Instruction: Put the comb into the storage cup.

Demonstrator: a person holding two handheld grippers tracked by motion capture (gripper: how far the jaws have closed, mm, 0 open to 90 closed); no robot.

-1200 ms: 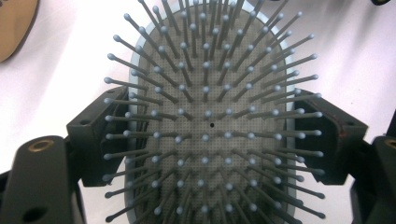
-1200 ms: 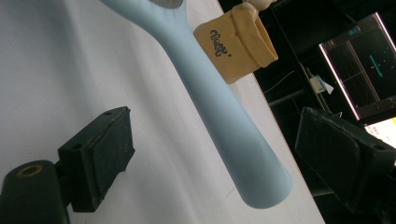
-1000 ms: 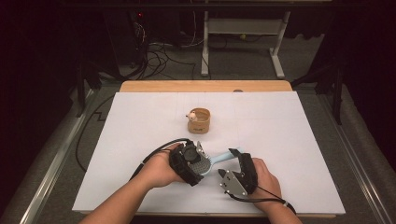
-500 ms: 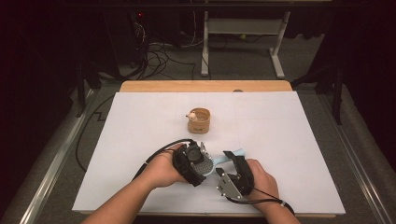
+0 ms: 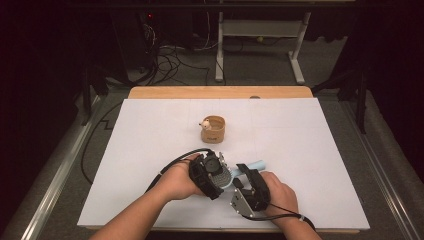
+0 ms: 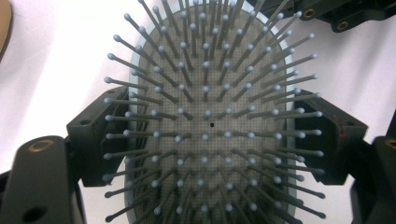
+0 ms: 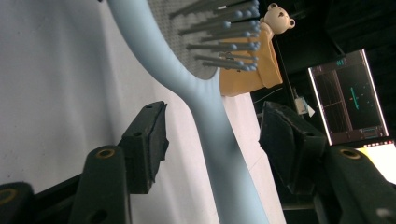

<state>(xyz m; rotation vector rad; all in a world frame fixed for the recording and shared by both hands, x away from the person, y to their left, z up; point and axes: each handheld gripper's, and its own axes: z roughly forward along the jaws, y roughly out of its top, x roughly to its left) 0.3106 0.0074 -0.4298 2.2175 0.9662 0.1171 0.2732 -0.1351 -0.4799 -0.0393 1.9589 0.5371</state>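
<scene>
Your hairbrush (image 6: 210, 121) sits near the surface's (image 5: 320, 140) front edge, its head clamped in your left tongs (image 5: 216, 172) and its pale blue handle passing between your right tongs (image 7: 212, 135). The white surface also carries a small wooden holder (image 5: 214, 129) toward the middle; beyond the far edge, cables litter the floor. Your right tongs have just been closing, half-open, pads not yet touching the handle.

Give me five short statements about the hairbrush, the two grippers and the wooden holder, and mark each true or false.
1. The left gripper is shut on the hairbrush head. True.
2. The right gripper already clamps the handle. False: its jaws have just been closing, with the light blue handle between them but gaps remaining on both sides.
3. The bristles face the left gripper's camera. True.
4. The wooden holder lies tipped over beside the hands. False: it stands upright, farther up the table.
5. A small bear figure sits at the holder. True.
</scene>
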